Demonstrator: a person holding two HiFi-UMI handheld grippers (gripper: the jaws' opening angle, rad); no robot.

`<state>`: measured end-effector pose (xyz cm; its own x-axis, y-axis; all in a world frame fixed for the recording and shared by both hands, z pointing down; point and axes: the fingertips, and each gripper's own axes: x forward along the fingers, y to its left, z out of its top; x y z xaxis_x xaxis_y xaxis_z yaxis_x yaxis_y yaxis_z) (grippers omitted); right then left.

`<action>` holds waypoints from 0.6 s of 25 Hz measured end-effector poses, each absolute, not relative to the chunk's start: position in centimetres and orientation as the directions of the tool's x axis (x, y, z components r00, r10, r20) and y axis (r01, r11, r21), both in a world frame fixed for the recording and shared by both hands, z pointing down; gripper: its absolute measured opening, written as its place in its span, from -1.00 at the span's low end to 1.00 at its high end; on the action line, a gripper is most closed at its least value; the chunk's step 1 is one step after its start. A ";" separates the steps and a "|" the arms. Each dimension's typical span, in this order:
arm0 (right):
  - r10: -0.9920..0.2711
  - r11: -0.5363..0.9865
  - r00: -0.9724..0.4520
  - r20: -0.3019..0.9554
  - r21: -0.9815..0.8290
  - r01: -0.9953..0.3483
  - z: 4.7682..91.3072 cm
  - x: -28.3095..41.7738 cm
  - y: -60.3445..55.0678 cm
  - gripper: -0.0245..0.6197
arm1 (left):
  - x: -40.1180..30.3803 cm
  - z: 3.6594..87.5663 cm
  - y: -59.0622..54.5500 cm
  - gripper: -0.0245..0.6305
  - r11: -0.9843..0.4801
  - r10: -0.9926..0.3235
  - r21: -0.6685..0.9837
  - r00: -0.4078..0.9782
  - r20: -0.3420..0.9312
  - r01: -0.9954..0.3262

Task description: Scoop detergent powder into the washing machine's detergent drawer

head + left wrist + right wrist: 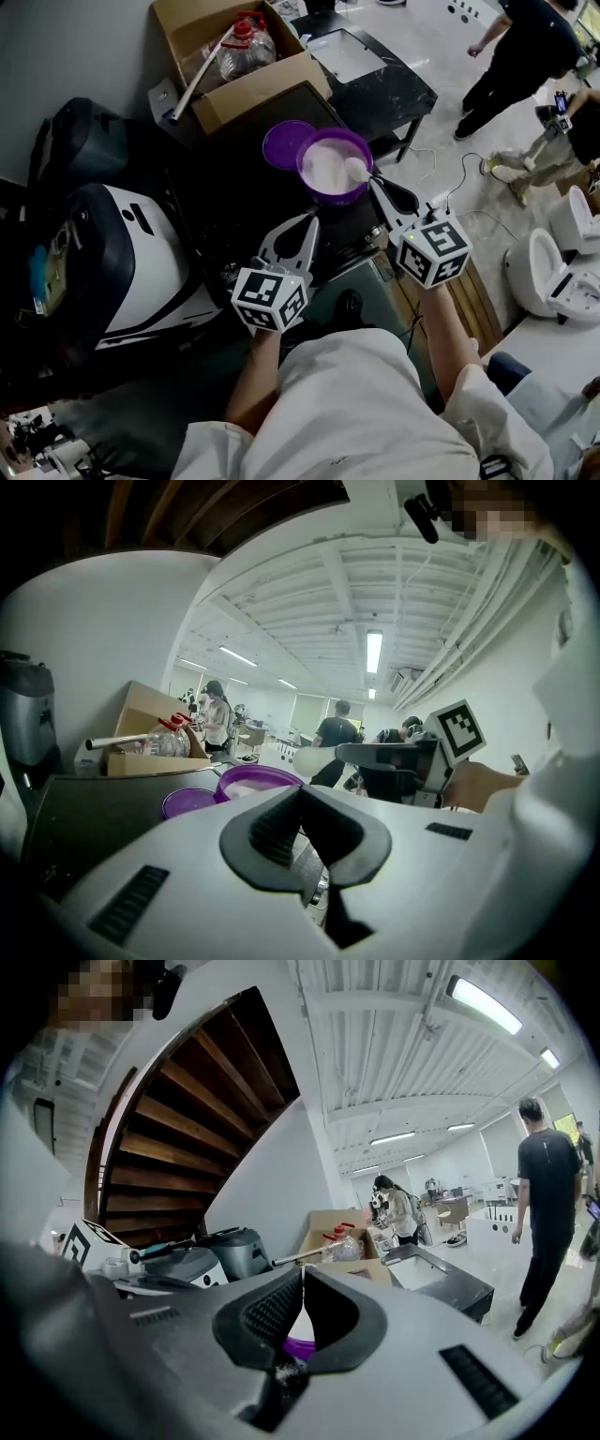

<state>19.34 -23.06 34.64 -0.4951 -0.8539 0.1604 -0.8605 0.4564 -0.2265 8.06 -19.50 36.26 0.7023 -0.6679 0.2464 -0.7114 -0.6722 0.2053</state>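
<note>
The right gripper (377, 187) is over the right side of the purple tub (330, 198). Its fingers (267, 1314) are pressed together on the handle of a white scoop (355, 170). In the right gripper view almost no gap shows between them, and a little purple and some white grains show just under them. The head of the scoop is heaped with white powder and is over the tub, near its right rim.

The detergent powder (325, 165) fills the tub, which stands on the dark bench (234, 192). The purple lid (279, 142) lies flat, touching the tub at its left.

The left gripper (312, 220) is nearer to the person and apart from the tub. Its fingers (270, 829) are pressed together with nothing between them. Behind the tub there is a cardboard box (255, 97) with a clear bottle (246, 49) inside.
</note>
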 end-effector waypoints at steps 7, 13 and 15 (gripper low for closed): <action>-0.820 0.499 -0.533 0.207 -0.197 -0.844 35.2 18.8 -25.6 -0.89 | 8.1 36.1 -20.4 -0.87 -0.645 -0.695 0.199 0.674 0.249 -0.738; -0.783 0.534 -0.559 0.272 -0.168 -0.829 36.0 18.0 -27.4 -0.89 | 8.0 36.0 -20.9 -0.87 -0.626 -0.715 0.192 0.655 0.245 -0.756; -0.772 0.542 -0.564 0.294 -0.160 -0.825 36.3 17.7 -27.9 -0.89 | 7.9 36.0 -20.9 -0.87 -0.623 -0.719 0.191 0.651 0.244 -0.759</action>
<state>17.68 -27.91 36.25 -0.5637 -0.7719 0.2941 -0.8252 0.5418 -0.1597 7.89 -20.95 35.98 0.6512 -0.7187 0.2437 -0.7588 -0.6227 0.1910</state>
